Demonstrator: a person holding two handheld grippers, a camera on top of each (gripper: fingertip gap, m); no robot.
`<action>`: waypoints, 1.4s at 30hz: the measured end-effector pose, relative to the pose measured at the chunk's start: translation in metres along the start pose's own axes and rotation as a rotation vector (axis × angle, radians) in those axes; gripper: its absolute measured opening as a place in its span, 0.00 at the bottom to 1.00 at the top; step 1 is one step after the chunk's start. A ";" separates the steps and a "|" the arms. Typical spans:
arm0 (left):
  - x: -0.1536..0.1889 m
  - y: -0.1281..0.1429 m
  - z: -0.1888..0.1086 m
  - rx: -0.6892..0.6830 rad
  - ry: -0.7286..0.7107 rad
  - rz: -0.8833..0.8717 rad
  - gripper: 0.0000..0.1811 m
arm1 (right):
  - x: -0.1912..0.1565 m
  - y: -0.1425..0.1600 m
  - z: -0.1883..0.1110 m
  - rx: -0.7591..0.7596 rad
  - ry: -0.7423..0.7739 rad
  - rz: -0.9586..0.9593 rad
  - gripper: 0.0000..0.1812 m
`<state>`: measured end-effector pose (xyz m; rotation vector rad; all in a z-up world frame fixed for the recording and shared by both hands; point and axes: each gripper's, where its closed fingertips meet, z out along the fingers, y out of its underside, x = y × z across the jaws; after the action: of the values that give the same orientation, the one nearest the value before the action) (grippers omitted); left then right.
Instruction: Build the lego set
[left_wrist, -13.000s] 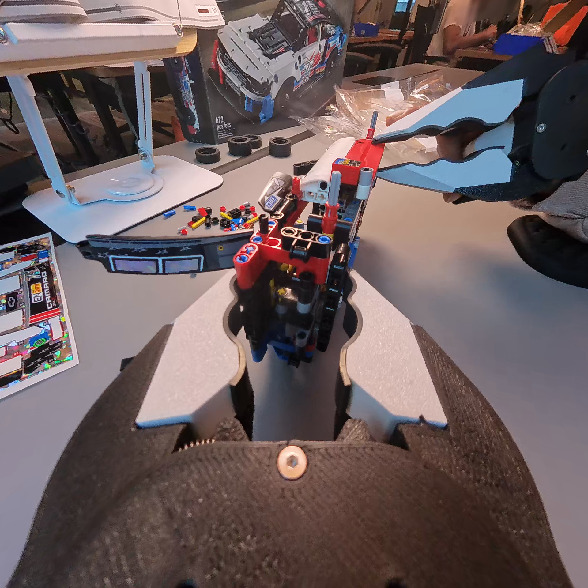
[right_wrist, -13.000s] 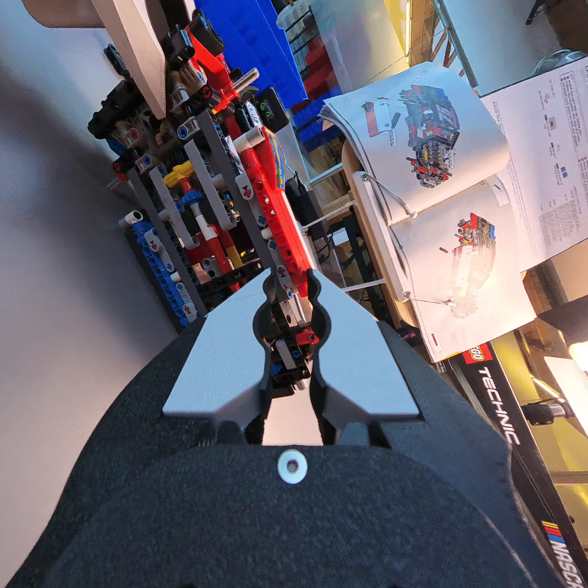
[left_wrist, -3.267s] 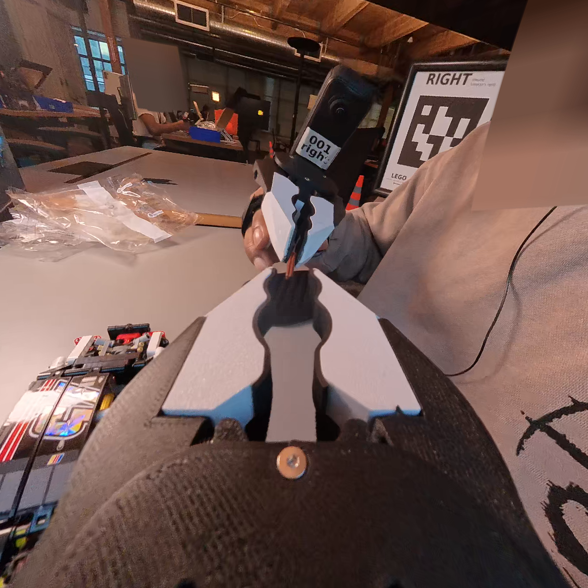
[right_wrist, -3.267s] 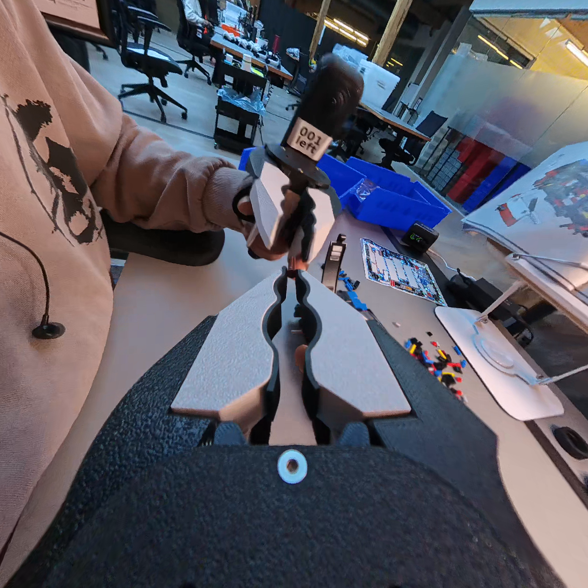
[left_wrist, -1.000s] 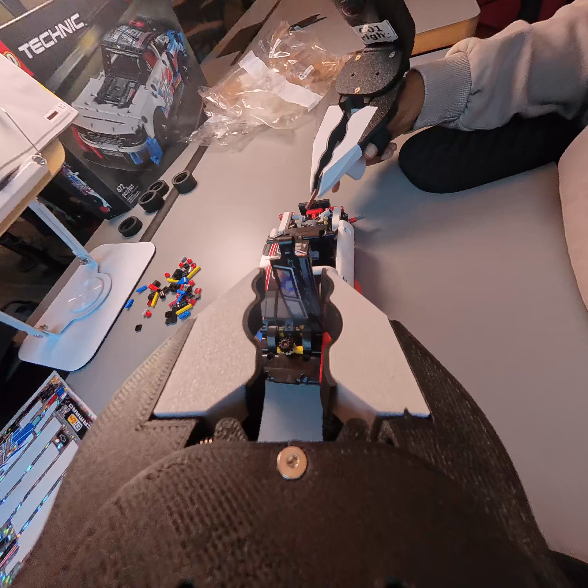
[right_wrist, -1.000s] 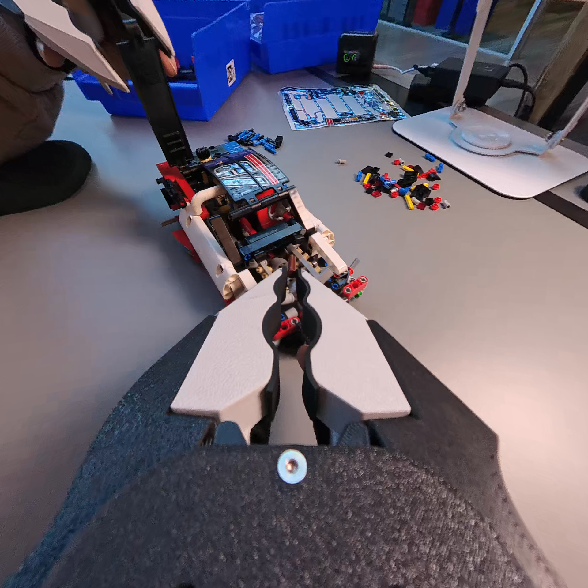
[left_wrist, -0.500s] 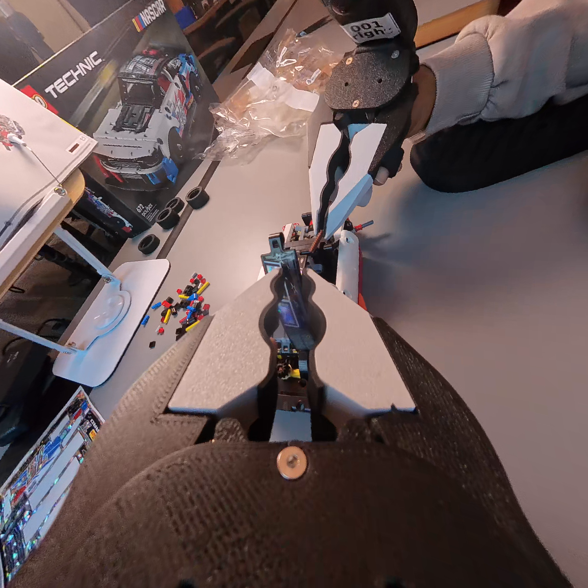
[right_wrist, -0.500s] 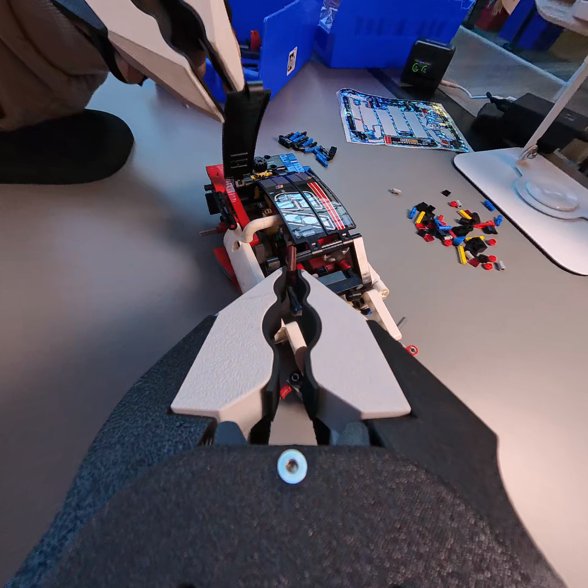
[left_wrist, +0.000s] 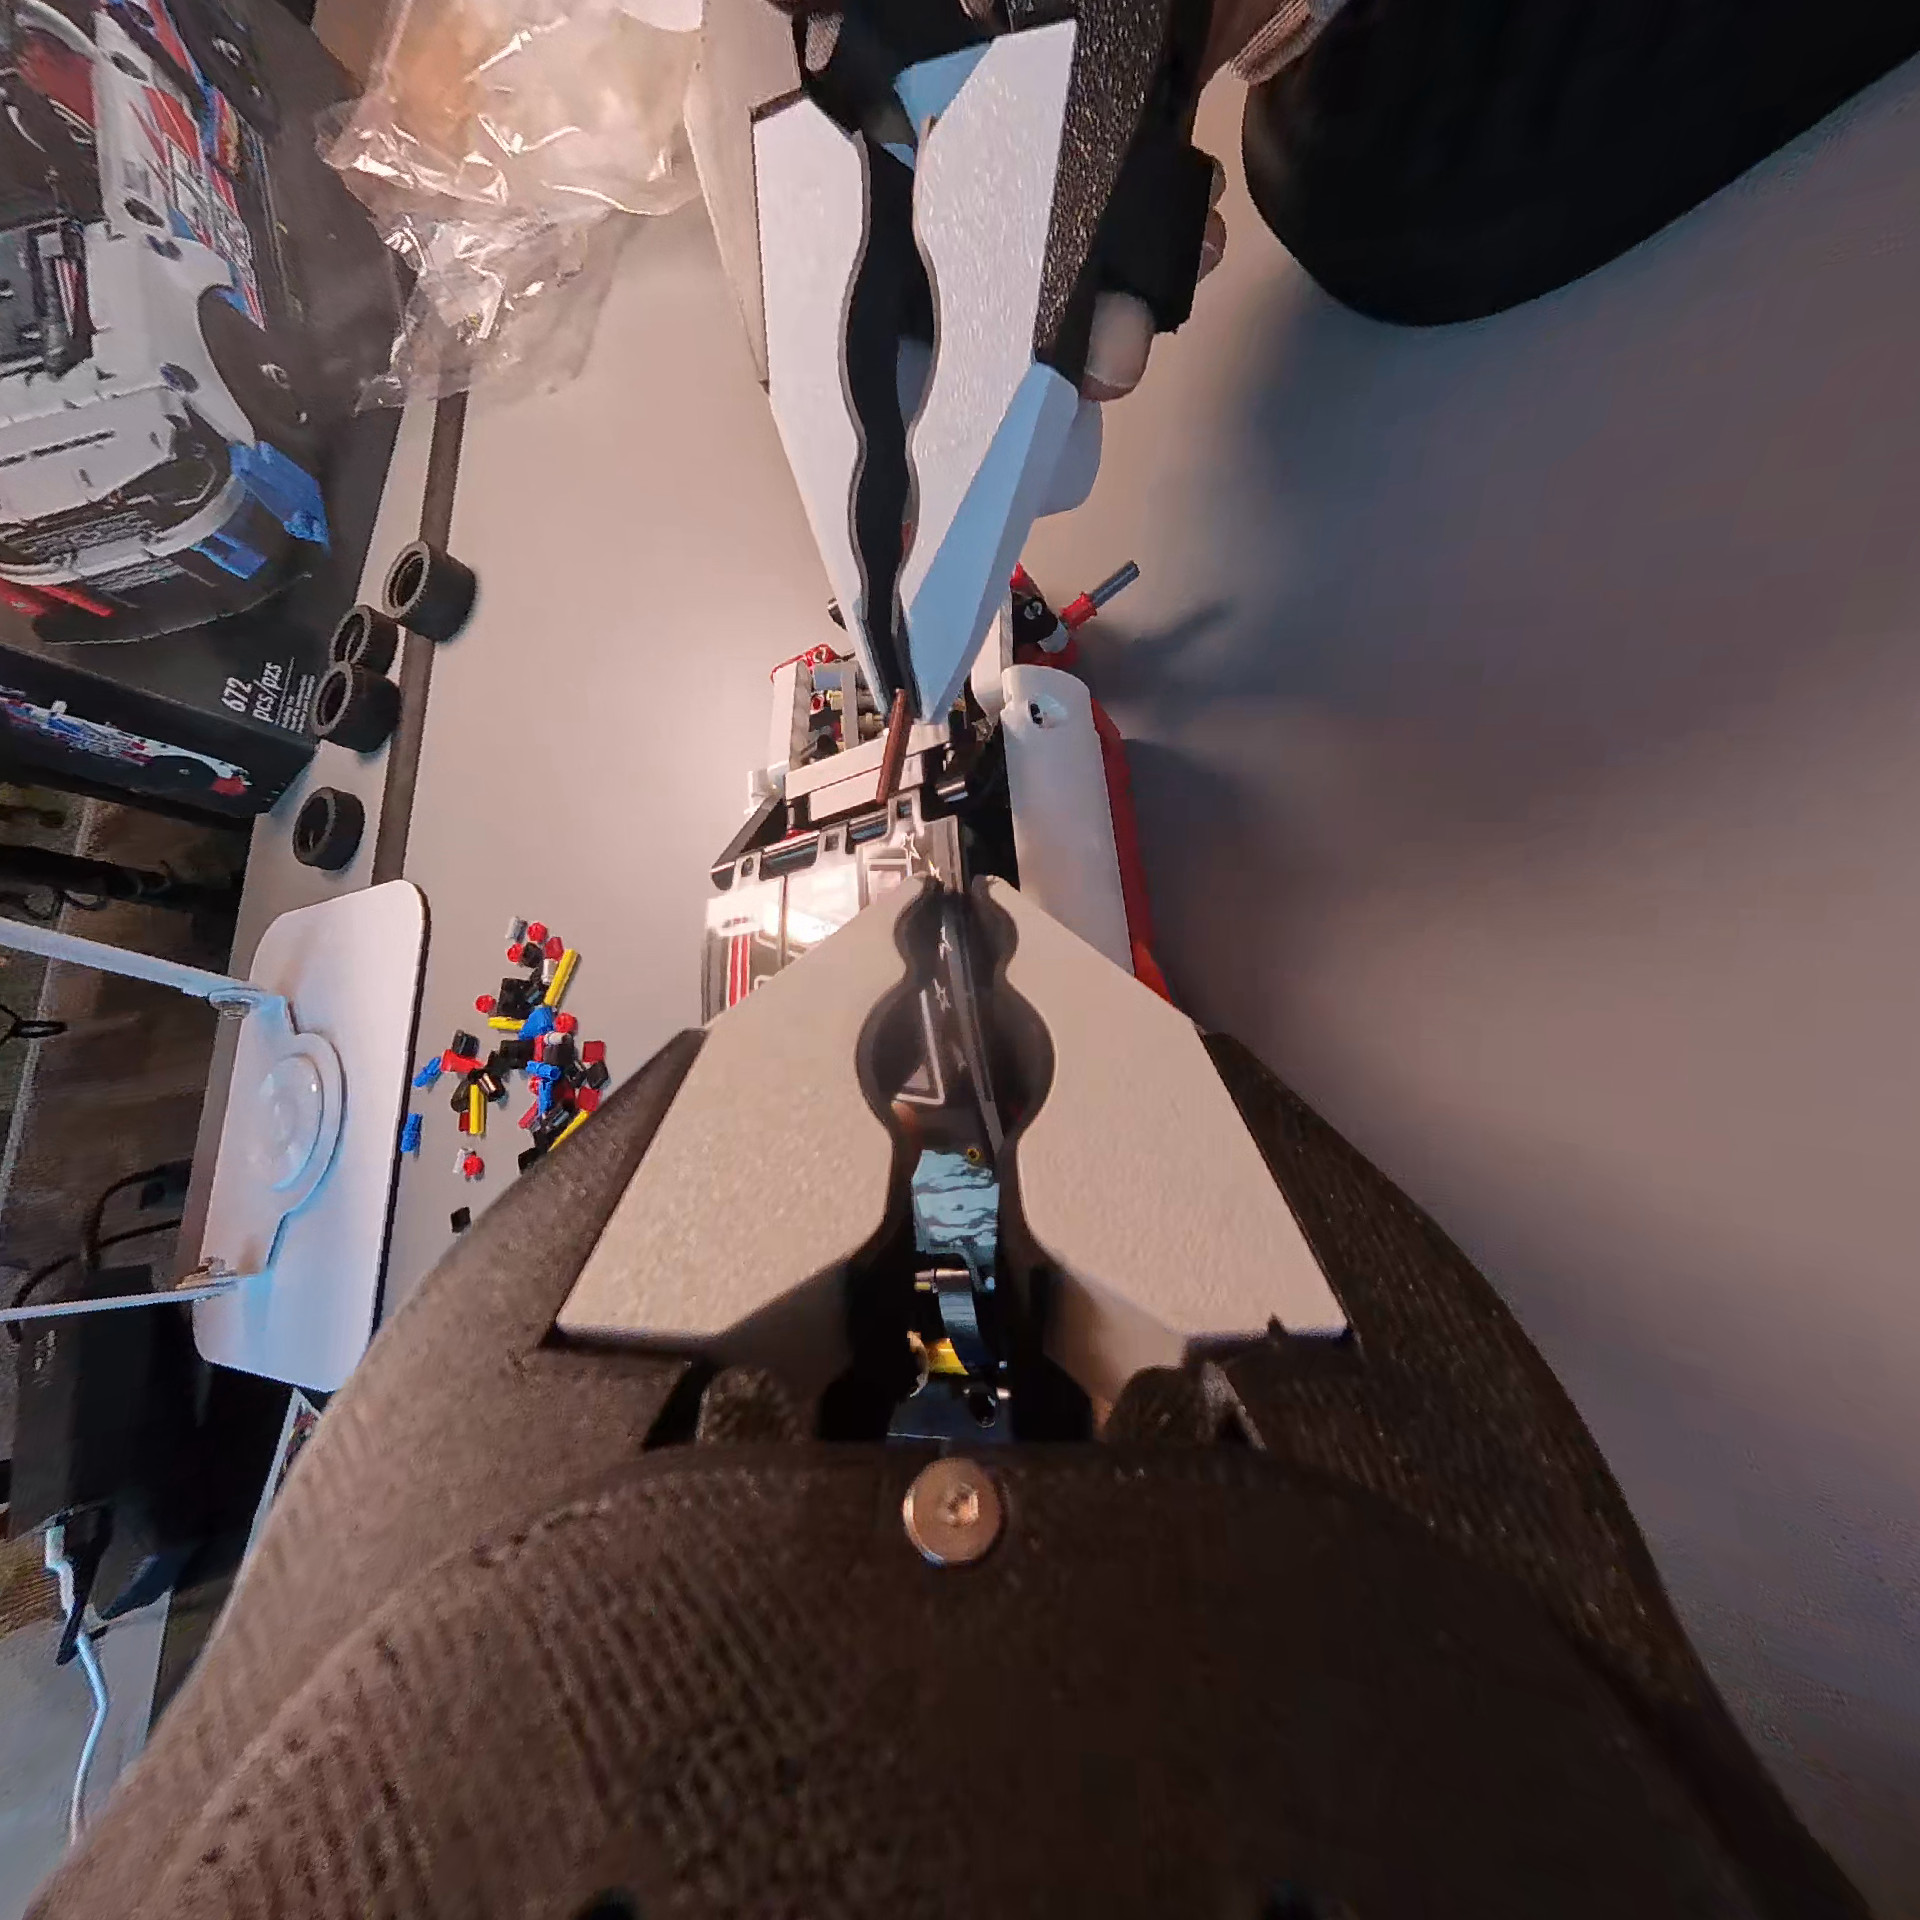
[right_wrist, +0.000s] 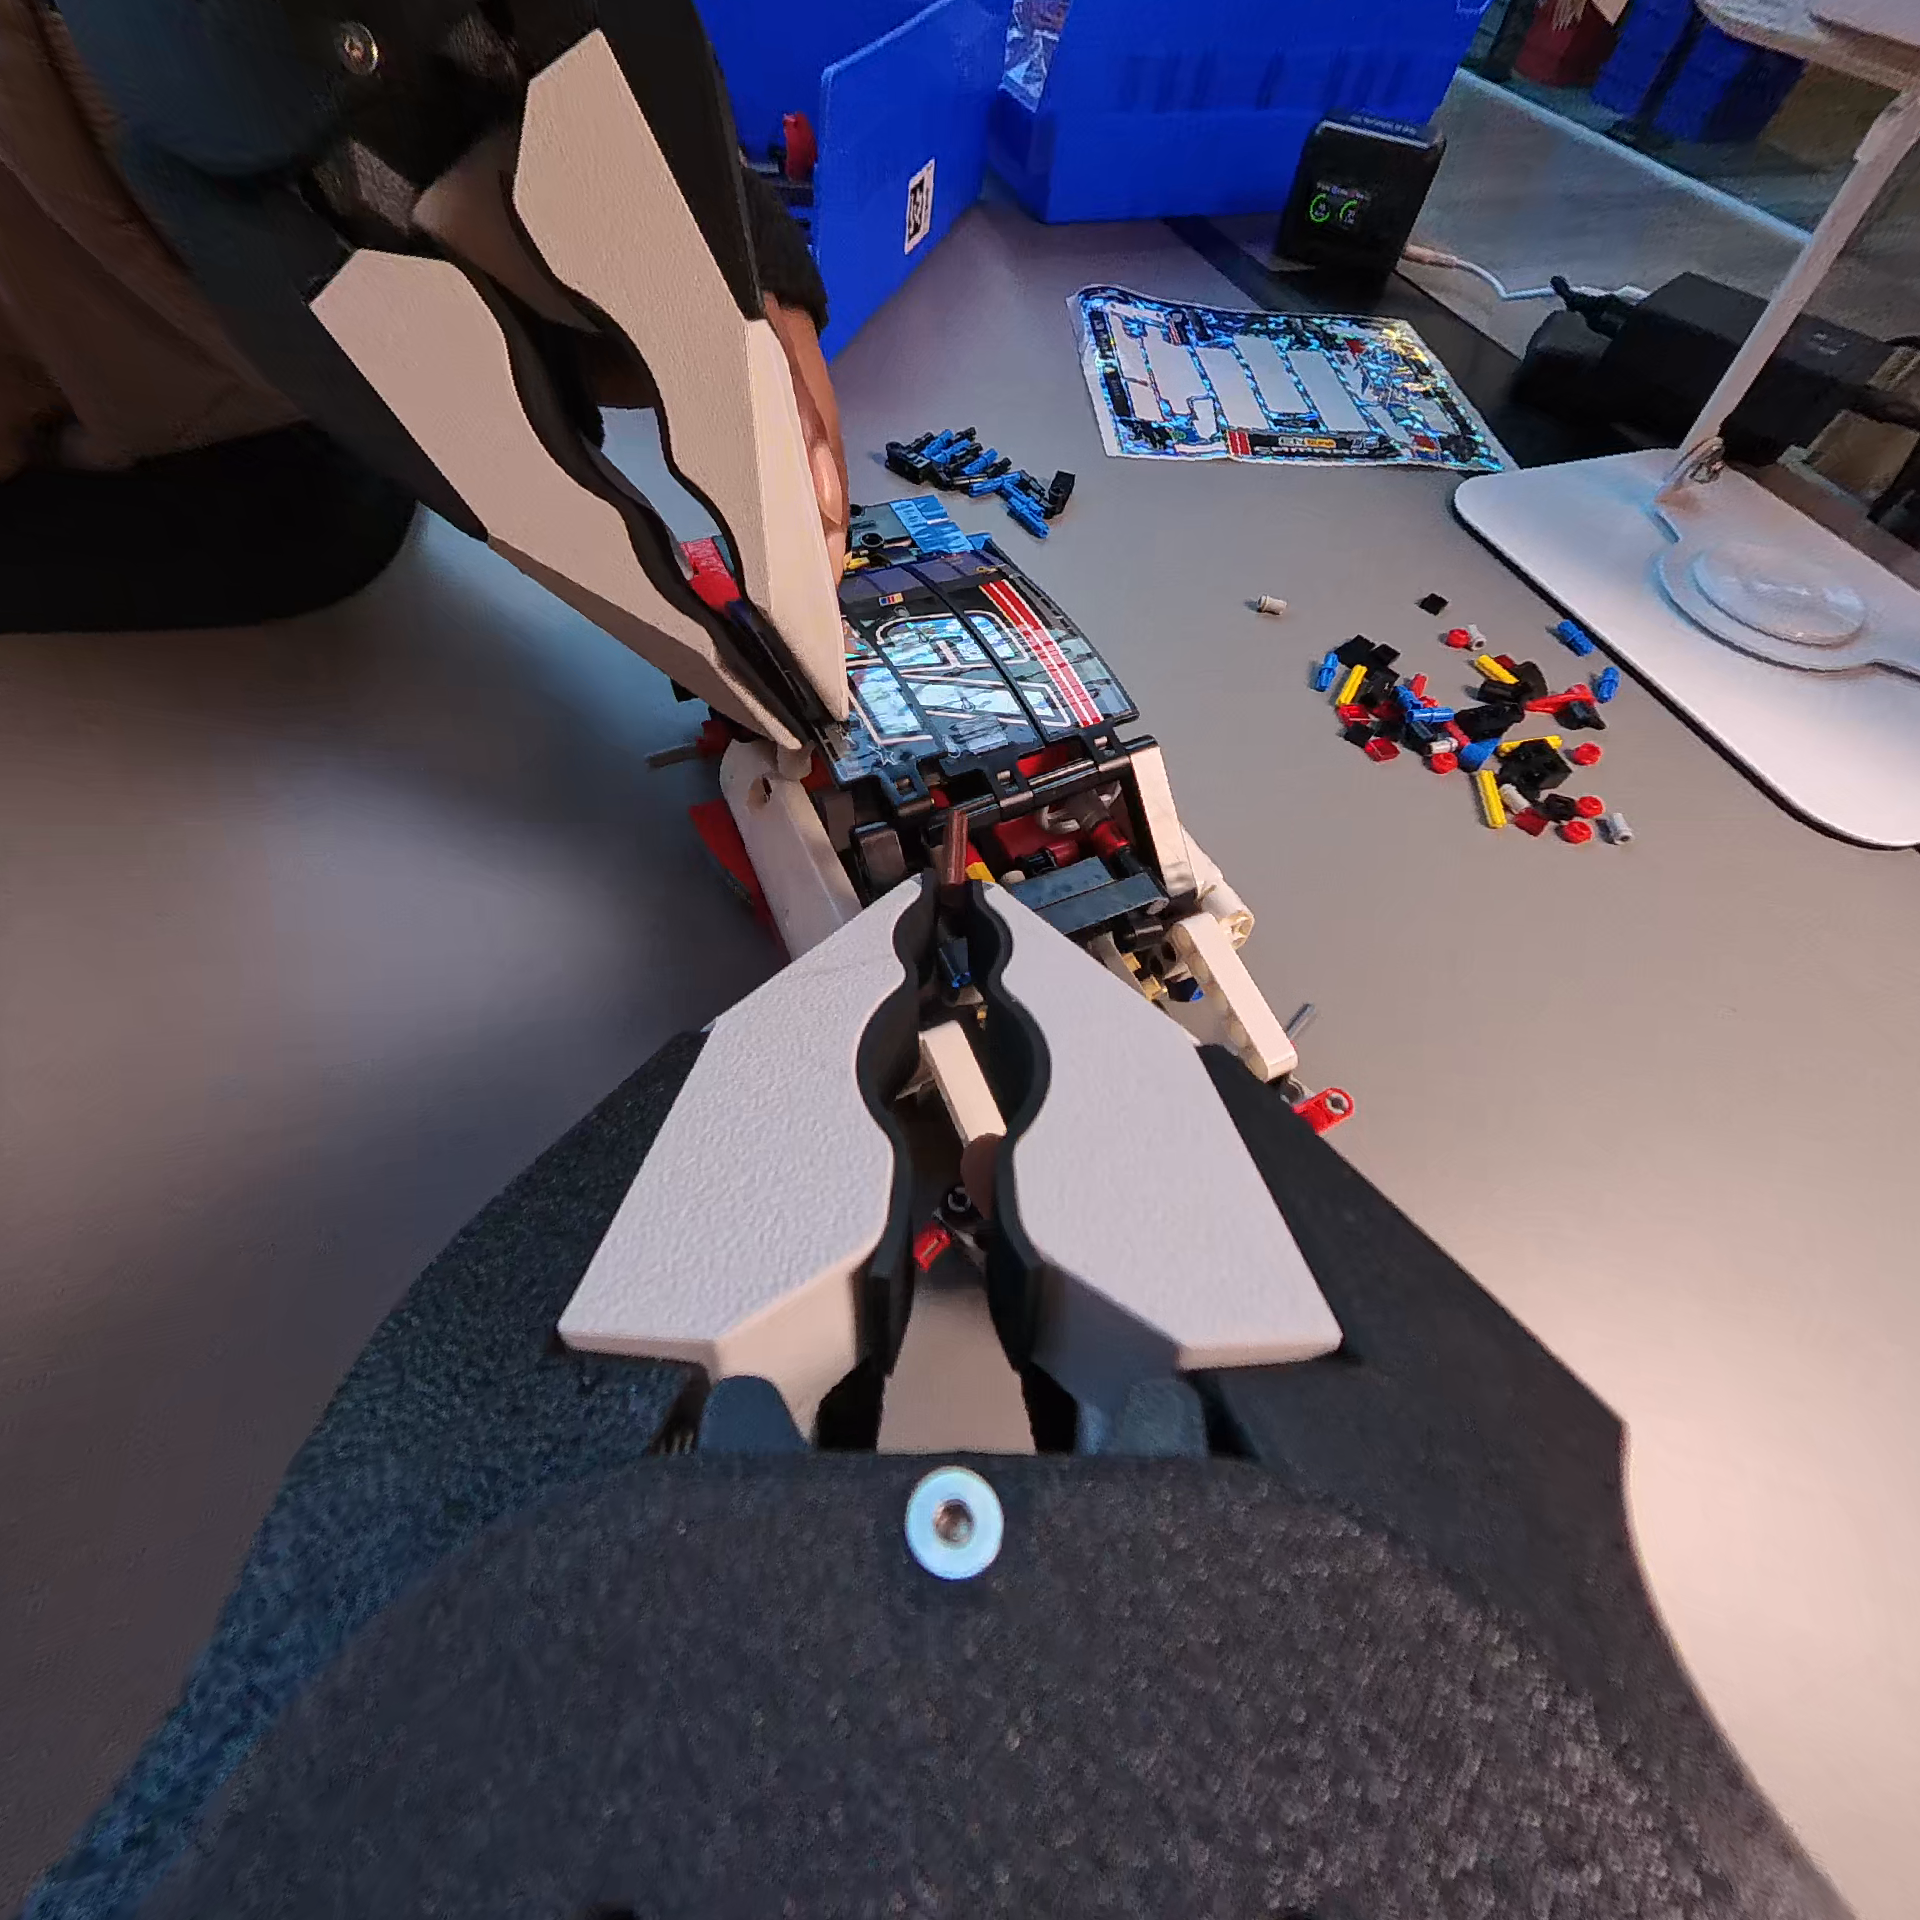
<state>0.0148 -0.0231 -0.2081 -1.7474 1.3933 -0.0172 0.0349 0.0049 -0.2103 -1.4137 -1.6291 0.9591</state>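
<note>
Lego car (right_wrist: 997, 727) lay on the grey table (right_wrist: 312, 883), long axis running straight away from the right gripper (right_wrist: 951, 894) toward the left gripper (right_wrist: 821, 717).

Right gripper's fingers were nearly together, pinching a short brown axle (right_wrist: 952, 842) that stood upright just past the tips, above the car's near end.

Left gripper's fingers were narrow, clamped on a thin black panel (left_wrist: 951, 1029), edge-on, at the roof's side.

Loose parts (right_wrist: 1475, 727) lay well right of the right fingers.

each tool (left_wrist: 951, 894) (right_wrist: 951, 894) has pale grey wavy-edged fingers (right_wrist: 758, 1153) on a black textured body with one silver screw (right_wrist: 953, 1523).
</note>
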 end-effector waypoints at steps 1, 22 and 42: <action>0.000 0.000 0.000 0.000 0.003 -0.003 0.02 | 0.001 0.000 -0.001 0.003 0.001 0.003 0.01; 0.002 0.002 0.002 -0.009 0.022 -0.003 0.02 | -0.001 -0.001 -0.006 0.020 0.004 0.014 0.01; -0.024 0.055 -0.019 0.096 0.285 -0.580 0.37 | -0.034 0.004 -0.009 0.040 0.309 0.372 0.01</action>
<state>-0.0469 -0.0150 -0.2194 -2.0649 1.0060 -0.6582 0.0484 -0.0278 -0.2122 -1.7761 -1.1385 0.9135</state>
